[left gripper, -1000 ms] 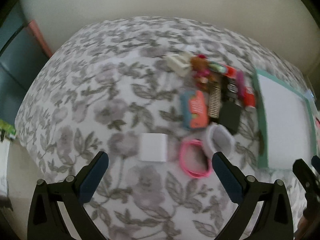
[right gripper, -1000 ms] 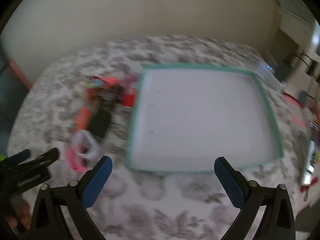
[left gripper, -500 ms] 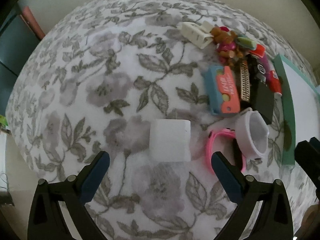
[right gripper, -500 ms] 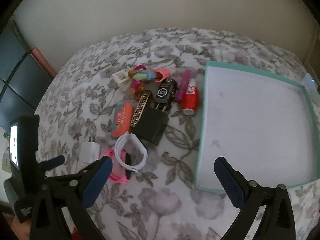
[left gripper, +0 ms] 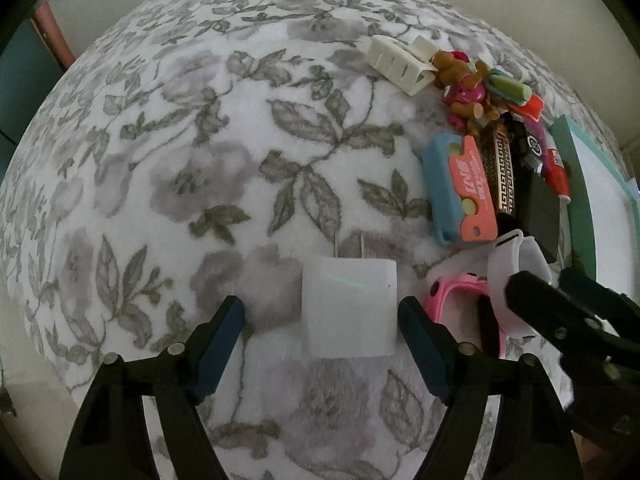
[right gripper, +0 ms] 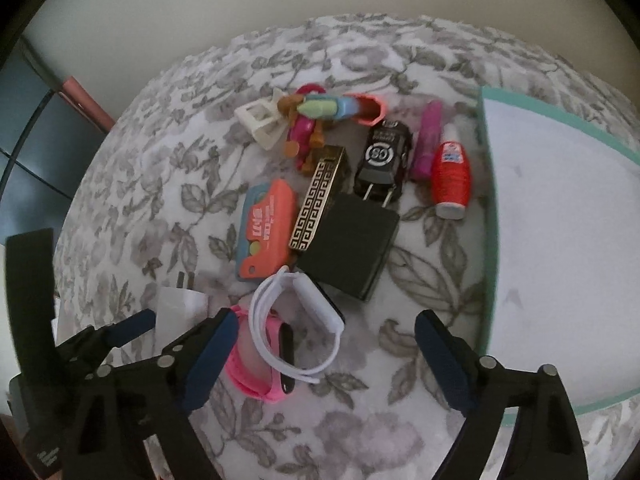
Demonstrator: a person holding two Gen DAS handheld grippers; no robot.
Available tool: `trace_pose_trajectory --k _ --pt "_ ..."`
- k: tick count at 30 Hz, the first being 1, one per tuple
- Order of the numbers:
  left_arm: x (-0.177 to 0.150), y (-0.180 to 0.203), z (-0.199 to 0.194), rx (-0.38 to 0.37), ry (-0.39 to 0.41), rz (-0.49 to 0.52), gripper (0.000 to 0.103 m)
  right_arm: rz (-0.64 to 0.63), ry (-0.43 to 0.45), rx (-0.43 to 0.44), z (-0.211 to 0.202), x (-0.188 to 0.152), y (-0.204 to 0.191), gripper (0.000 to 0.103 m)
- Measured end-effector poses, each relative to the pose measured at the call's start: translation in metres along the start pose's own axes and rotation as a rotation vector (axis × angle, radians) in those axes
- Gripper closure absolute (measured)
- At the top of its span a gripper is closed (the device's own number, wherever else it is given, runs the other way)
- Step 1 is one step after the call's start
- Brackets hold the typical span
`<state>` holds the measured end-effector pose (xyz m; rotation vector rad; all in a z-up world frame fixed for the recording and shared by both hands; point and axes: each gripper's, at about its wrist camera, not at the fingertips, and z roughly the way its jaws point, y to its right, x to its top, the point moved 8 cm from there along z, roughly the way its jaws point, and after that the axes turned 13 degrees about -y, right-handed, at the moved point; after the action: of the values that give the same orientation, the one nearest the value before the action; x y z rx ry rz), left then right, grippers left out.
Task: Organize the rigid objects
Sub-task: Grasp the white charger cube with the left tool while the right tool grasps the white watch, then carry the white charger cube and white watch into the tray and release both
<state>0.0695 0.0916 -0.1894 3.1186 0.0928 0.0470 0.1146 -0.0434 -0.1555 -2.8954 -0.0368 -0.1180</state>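
Observation:
A white charger cube (left gripper: 349, 307) lies on the floral cloth between the open fingers of my left gripper (left gripper: 322, 334); it also shows in the right wrist view (right gripper: 180, 307). My right gripper (right gripper: 326, 354) is open over a white wristband (right gripper: 296, 330) and a pink wristband (right gripper: 260, 364). Behind them lie a black adapter (right gripper: 352, 246), an orange and blue case (right gripper: 264, 230), a gold-patterned bar (right gripper: 320, 198), a black toy car (right gripper: 386, 158), a red glue bottle (right gripper: 450, 176) and a white hair clip (right gripper: 260, 122). A teal-rimmed white tray (right gripper: 490, 200) stands at the right.
A pile of small coloured toys (left gripper: 476, 88) lies at the far end of the row. The floral cloth (left gripper: 200, 168) stretches to the left. A dark cabinet (right gripper: 28, 128) stands beyond the table's left edge.
Both grippers have moved down and forward. The left one now straddles the white charger cube with narrower jaws. The right one swung left from the tray to the wristbands.

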Motion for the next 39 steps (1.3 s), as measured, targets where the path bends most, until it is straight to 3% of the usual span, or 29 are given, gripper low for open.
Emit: trace_pose_trajectory --k 6,8,10,20,28,32,39 --pt "0.008 0.004 -0.002 -0.007 0.014 0.006 0.039 0.015 -0.022 0.034 0.009 -0.001 -0.004 0.032" --pt "0.011 0.003 -0.004 -0.010 0.018 0.006 0.052 0.014 -0.022 0.052 0.008 -0.001 -0.005 0.037" --pt "0.015 0.003 -0.005 -0.013 0.016 0.002 0.059 0.008 -0.018 0.061 0.007 -0.001 -0.007 0.046" --pt "0.032 0.006 -0.008 -0.022 -0.026 -0.035 0.059 0.041 0.008 0.114 -0.009 -0.005 -0.002 0.050" --pt "0.051 0.024 -0.046 -0.016 0.005 -0.048 0.059 0.058 0.077 0.138 -0.045 -0.001 0.010 0.050" --pt "0.067 0.047 -0.069 -0.019 0.044 -0.018 0.059 0.058 0.144 0.101 -0.075 0.003 0.023 0.050" --pt "0.076 0.123 -0.079 -0.002 0.052 0.085 0.059 0.133 0.220 -0.011 -0.111 0.012 0.075 0.050"
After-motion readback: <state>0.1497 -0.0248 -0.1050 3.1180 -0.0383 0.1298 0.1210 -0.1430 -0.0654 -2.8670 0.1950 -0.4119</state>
